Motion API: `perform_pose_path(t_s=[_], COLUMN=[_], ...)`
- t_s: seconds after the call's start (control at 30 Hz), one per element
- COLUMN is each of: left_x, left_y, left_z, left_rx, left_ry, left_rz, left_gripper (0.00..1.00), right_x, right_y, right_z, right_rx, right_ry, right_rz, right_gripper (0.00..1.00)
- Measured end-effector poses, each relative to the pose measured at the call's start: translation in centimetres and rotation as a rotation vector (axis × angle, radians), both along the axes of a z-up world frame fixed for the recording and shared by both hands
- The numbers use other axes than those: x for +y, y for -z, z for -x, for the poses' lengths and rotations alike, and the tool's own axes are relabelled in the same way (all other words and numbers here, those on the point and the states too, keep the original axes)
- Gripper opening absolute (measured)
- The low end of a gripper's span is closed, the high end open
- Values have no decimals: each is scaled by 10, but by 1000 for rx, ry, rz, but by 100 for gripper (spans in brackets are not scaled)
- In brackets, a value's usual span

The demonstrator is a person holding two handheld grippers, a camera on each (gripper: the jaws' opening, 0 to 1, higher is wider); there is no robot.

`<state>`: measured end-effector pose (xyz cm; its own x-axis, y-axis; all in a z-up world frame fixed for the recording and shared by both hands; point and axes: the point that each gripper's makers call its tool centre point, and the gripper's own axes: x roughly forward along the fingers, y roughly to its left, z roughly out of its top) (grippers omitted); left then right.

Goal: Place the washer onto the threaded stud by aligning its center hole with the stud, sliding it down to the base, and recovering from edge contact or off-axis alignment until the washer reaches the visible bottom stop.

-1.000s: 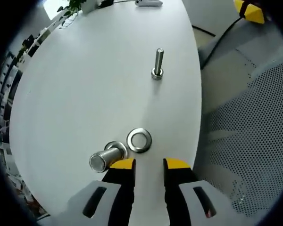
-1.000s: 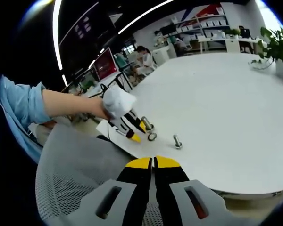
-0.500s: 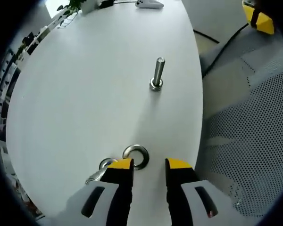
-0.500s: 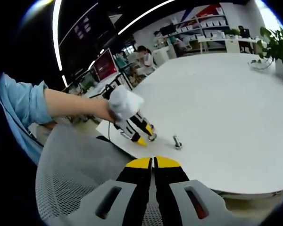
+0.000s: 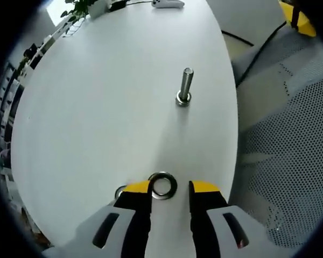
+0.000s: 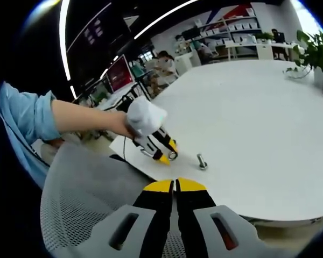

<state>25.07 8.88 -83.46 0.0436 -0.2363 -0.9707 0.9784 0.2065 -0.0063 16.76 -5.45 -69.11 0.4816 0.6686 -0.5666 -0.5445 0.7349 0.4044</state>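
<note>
A steel washer (image 5: 162, 185) lies flat on the white table (image 5: 97, 107), right between the yellow tips of my left gripper (image 5: 170, 188), which is open around it. The threaded stud (image 5: 185, 86) stands upright farther ahead near the table's right edge. A second bolt (image 5: 120, 191) peeks out beside the left jaw, mostly hidden. In the right gripper view, my right gripper (image 6: 175, 186) is shut and empty, held over a mesh chair. From there the left gripper (image 6: 164, 152) is seen low over the washer (image 6: 173, 155), with the stud (image 6: 202, 160) to its right.
A grey mesh chair (image 5: 290, 156) sits off the table's right edge, with a black cable (image 5: 253, 43) on the floor. Plants (image 6: 315, 51) and small items stand at the table's far end. A person's sleeve (image 6: 21, 123) and white-gloved hand (image 6: 142, 116) hold the left gripper.
The left gripper has come forward and down, so the washer now lies between its tips rather than ahead of them. The second bolt has slipped mostly behind the left jaw. The right gripper is still.
</note>
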Motion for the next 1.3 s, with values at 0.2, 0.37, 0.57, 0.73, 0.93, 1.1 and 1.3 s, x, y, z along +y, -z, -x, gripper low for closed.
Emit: perform_pose_path(t_s=[0.2,0.37,0.57,0.73,0.93,1.1,1.3], left_x=[3,4,2,2,2,1,1], left_y=[-5,-2,7,5,5,5,4], left_z=[-9,-8,3,-4,-1,-1,0], left_rx=[1,1,32,-5,-8,-12,-39], left_ry=[-41,-36,-14,17,66,43,41], left_rz=[21,11,-16,-24,-26,-41,-27], left_gripper=[26,28,31,25,27,23,20], right_x=[0,0,0,0,0,0,1], right_y=[1,1,1,0,0,0,-1], right_z=[0,1,1,0,0,0,0], right_rx=[2,6,6,3,2,1,-2], right_ry=[-3,-6,-4,1,2,3,4], right_rz=[2,5,4,-1,-3,-3,-4], right_gripper=[5,5,5,5,5,5,5])
